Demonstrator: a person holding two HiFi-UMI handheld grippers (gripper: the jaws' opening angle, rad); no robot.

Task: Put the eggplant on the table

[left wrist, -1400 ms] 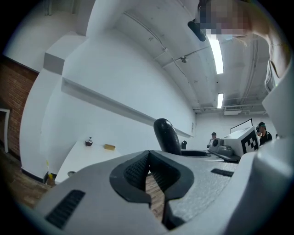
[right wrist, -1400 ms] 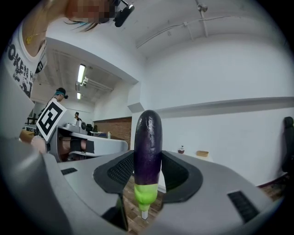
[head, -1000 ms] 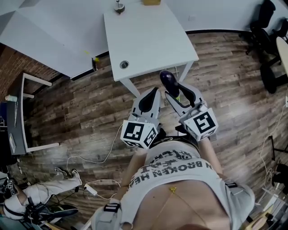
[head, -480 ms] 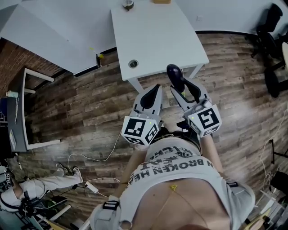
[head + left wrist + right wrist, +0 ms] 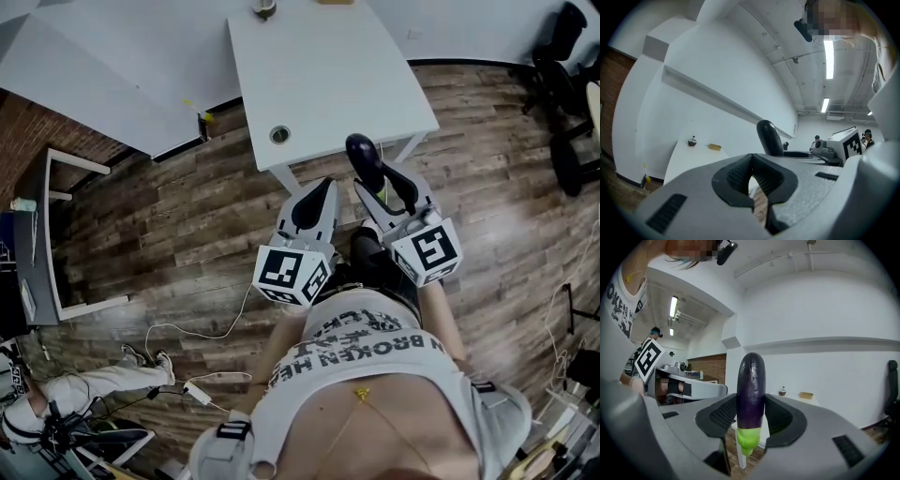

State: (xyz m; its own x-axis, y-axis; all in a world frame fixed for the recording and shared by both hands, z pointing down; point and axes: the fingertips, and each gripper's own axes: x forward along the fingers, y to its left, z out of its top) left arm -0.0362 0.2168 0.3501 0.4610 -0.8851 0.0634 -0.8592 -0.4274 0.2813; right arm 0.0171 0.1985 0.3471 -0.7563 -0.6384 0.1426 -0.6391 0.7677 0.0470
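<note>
- The dark purple, glossy, elongated eggplant (image 5: pixel 751 390) with a pale green stem end is clamped between the pads of the right gripper (image 5: pixel 751 417). Its green end points back toward the gripper body and its rounded purple tip juts out past the jaws.
- In the head view the eggplant (image 5: pixel 362 157) is in the air, at about 1 o'clock from the left gripper (image 5: pixel 314 202). Its tip is close to the near edge of the white rectangular table (image 5: pixel 328 66), which lies at 12 o'clock from the person. It is not yet over the tabletop.
- The left gripper (image 5: pixel 752 180) has its jaws drawn together with nothing between them.
- Handling, as a judgement:
  - The eggplant looks fairly light and firm with a little give.
  - The smooth skin is likely slippery, so a hold across the thick mid-body, as now, suits it better than the tapering end.
  - Being round and long, it may roll once released, so it is better laid on its side than dropped.
- No clear container shows.
  - A small dark round object (image 5: pixel 265 7) and a yellowish block (image 5: pixel 333 3) sit at the table's 12 o'clock edge. They are too small to tell whether either holds anything.
  - A round cable hole (image 5: pixel 279 134) is at the table's 7 o'clock corner.
</note>
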